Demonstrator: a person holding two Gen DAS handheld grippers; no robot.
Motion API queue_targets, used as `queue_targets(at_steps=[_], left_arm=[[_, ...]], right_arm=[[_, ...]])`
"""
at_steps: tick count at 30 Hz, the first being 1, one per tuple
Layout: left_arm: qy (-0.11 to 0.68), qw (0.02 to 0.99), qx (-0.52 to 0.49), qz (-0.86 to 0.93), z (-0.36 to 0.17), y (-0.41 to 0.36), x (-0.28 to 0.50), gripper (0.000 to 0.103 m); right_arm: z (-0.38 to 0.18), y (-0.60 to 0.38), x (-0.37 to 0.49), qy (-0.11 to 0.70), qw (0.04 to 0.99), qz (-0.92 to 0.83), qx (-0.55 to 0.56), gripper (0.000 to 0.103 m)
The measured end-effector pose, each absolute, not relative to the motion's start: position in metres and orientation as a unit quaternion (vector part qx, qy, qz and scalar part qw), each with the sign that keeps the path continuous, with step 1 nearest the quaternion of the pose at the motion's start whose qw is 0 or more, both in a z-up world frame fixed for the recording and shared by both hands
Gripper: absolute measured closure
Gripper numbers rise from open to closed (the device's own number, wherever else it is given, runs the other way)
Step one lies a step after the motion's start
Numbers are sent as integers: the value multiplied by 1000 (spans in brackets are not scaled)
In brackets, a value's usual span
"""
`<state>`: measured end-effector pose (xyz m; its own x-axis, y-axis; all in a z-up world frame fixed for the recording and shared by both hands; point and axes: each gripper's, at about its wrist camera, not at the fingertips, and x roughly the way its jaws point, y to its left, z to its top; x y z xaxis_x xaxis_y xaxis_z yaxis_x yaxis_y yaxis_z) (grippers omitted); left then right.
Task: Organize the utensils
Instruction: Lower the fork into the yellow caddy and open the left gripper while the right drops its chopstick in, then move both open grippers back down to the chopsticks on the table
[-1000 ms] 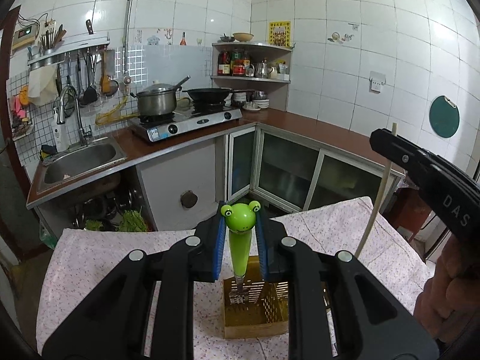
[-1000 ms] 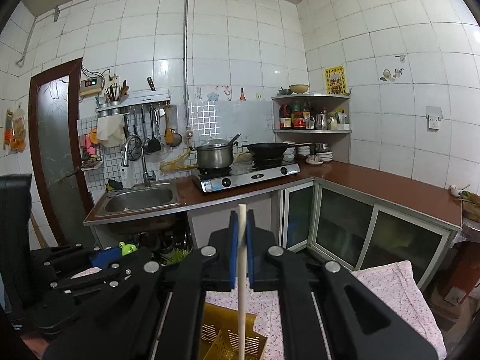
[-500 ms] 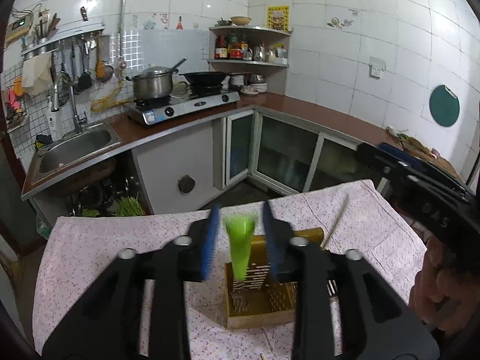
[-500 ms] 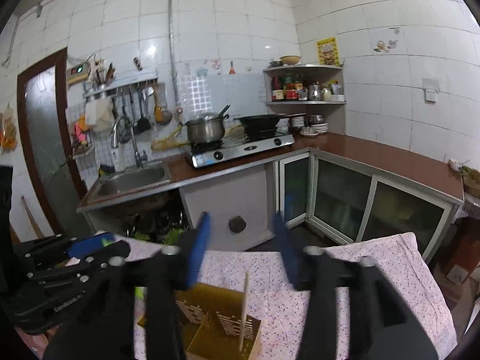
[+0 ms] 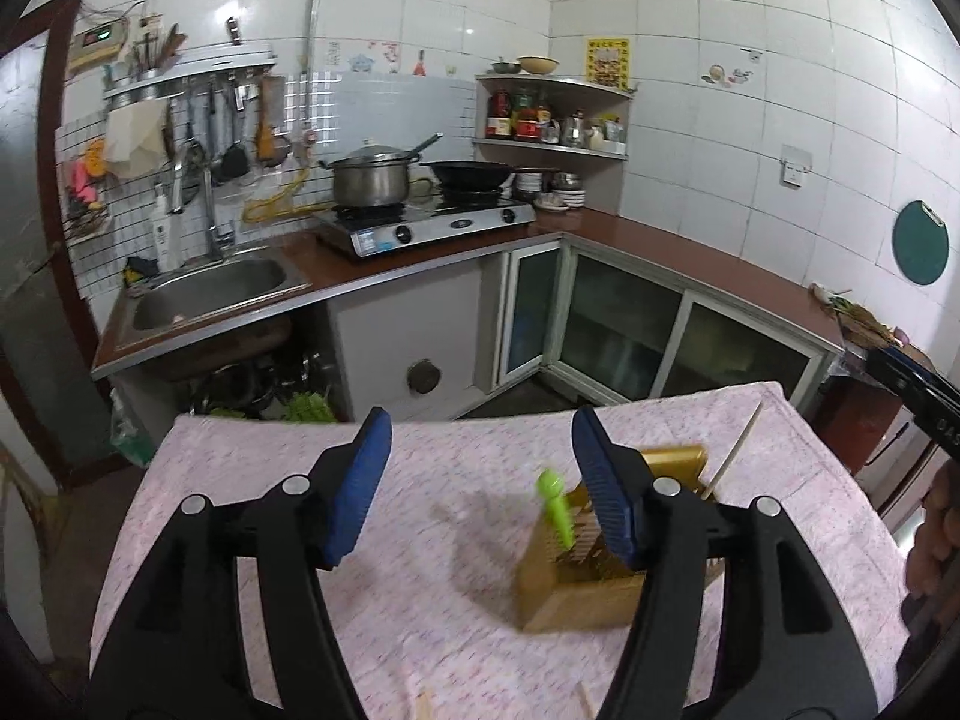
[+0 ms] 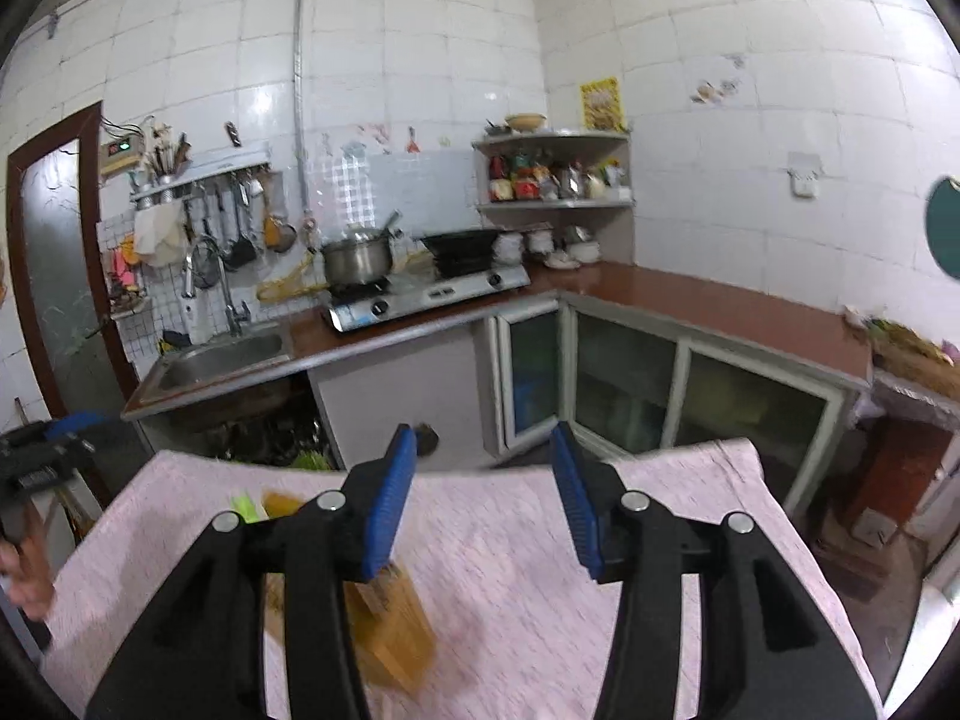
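The green-handled fork (image 5: 557,507) stands tilted in the yellow slotted utensil holder (image 5: 576,591), its handle leaning to the left and its tines down inside the box. A pale chopstick (image 5: 737,450) leans in the same holder on its far right side, its top pointing up and to the right. The holder sits on the surface (image 5: 420,570), which is covered with a pink flowered cloth; in the right wrist view the holder (image 6: 390,618) shows blurred at lower left, partly behind the gripper, with a bit of the green handle (image 6: 246,507) just beside it.

The left gripper (image 5: 480,492) hangs above the cloth, to the left of the holder, with its blue-padded fingers (image 5: 360,480) spread wide apart and nothing between them; its right finger overlaps the holder in the picture. The right gripper (image 6: 483,501) also has its blue fingers (image 6: 390,504) wide apart and empty, over the bare cloth to the right of the holder.

Two thin wooden tips (image 5: 423,705) poke in at the bottom edge of the left wrist view. Behind the surface runs a kitchen counter with a steel sink (image 5: 210,291), a gas stove (image 5: 426,225) carrying a lidded pot (image 5: 372,177) and a dark wok (image 5: 474,171), and a corner shelf (image 5: 552,114) of bottles.
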<state>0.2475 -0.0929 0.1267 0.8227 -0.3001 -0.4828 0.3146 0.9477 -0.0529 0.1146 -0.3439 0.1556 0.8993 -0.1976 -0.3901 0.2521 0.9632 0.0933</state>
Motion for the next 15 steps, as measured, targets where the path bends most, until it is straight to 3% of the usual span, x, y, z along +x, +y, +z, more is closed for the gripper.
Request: queue_targets(at_steps=[15], left_arm=[[309,945,1,-106,18,2,117,40]], right_arm=[[34,-349,-36,319,930,-155,97,56]])
